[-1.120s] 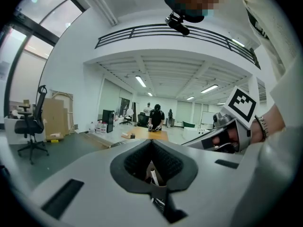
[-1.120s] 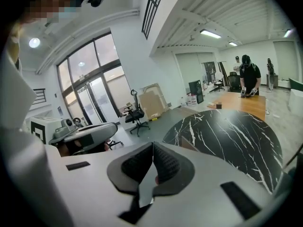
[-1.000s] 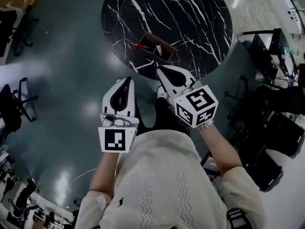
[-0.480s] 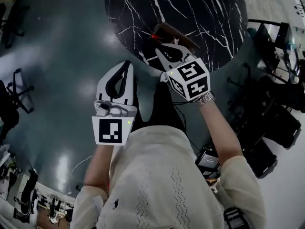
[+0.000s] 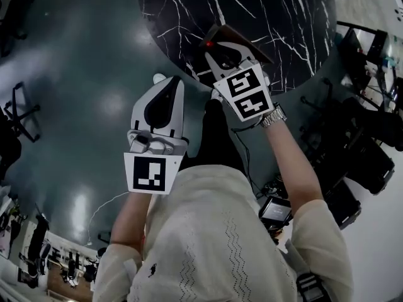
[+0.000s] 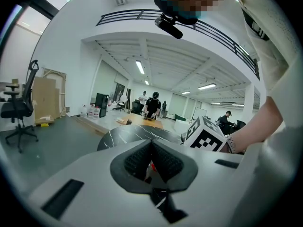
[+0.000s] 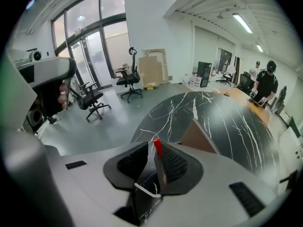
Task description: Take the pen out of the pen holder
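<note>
A brown pen holder (image 5: 242, 38) stands near the edge of a round black marble table (image 5: 277, 11). A red-capped pen (image 5: 210, 44) sticks out of it. My right gripper (image 5: 218, 50) is over the holder. In the right gripper view the pen (image 7: 158, 150) stands between the narrowly open jaws of the right gripper (image 7: 154, 146), against the right pad (image 7: 176, 167), with a slit of table showing on its left. The holder (image 7: 199, 137) shows just beyond. My left gripper (image 5: 164, 80) hangs over the floor beside the table, shut and empty (image 6: 151, 143).
Office chairs (image 5: 19, 112) (image 7: 90, 98) stand on the grey floor to the left. Dark desks and equipment (image 5: 365, 143) crowd the right side. The right gripper's marker cube (image 6: 206, 136) shows in the left gripper view. People (image 7: 265, 86) work at a far table.
My right gripper has moved forward from the table's edge onto the holder, and the pen now stands between its jaws. The left gripper shifted slightly right, still shut.
</note>
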A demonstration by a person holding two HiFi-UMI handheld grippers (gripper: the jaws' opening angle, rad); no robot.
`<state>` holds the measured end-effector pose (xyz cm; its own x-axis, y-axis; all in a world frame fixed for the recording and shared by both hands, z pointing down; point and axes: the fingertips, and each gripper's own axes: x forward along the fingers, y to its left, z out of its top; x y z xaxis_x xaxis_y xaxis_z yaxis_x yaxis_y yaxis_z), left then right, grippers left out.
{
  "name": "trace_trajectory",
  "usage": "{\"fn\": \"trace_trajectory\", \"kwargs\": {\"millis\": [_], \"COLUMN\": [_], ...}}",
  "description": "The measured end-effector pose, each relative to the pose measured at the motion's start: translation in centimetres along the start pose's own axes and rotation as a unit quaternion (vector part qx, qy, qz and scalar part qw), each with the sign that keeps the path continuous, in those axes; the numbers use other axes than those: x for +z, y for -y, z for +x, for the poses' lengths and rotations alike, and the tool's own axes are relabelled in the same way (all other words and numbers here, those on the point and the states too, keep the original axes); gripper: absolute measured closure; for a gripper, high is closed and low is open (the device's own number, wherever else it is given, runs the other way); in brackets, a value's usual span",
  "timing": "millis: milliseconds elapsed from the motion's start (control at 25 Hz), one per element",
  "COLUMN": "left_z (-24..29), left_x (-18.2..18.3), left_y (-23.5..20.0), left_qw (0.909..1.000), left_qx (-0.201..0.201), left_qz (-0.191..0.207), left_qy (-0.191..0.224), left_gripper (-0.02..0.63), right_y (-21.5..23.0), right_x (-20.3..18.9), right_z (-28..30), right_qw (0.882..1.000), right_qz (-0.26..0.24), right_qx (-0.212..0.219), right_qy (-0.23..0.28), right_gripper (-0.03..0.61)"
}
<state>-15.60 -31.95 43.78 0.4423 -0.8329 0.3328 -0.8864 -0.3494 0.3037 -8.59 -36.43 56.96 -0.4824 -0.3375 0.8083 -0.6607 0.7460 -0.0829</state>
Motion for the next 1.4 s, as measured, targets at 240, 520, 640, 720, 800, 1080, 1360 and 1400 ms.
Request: {"fn": "trace_trajectory", "kwargs": {"millis": [240,520,640,720,800,1080,1360,1400], "left_z": [0.2,0.7,0.9,0.8,0.7,0.5,-0.1,-0.2], "left_x": [-0.4,-0.4,-0.3,-0.5,-0.7,-0.7,-0.1,0.1], "left_y": [-0.7,-0.4,-0.1,0.2,0.5,1.4,3.0,3.2], "left_qw": [1.0,1.0,1.0,1.0,1.0,0.9999,0.9997,0.9997], "left_qx": [0.009,0.005,0.004,0.003,0.001,-0.004,-0.01,-0.011], "left_qz": [-0.003,0.004,0.004,0.005,0.006,0.01,0.021,0.023], "left_qy": [-0.002,-0.005,-0.004,-0.006,-0.007,-0.001,0.002,0.004], "left_gripper": [0.603,0.603,0.603,0.603,0.603,0.603,0.603,0.603], "right_y": [0.4,1.0,1.2,1.3,1.5,2.6,3.1,3.2], "right_x": [0.1,-0.1,0.0,0.1,0.2,0.3,0.0,-0.1], "right_z": [1.2,1.8,1.8,1.7,1.4,-0.5,-3.3,-3.7], "right_qw": [1.0,1.0,1.0,1.0,1.0,0.999,0.996,0.995], "right_qz": [-0.007,0.002,-0.002,-0.003,-0.003,-0.003,0.061,0.066], "right_qx": [-0.004,-0.014,-0.016,-0.019,-0.027,-0.047,-0.052,-0.053], "right_qy": [-0.001,-0.001,-0.004,-0.004,-0.001,0.013,0.044,0.047], "right_gripper": [0.502,0.502,0.503,0.505,0.514,0.518,0.52,0.52]}}
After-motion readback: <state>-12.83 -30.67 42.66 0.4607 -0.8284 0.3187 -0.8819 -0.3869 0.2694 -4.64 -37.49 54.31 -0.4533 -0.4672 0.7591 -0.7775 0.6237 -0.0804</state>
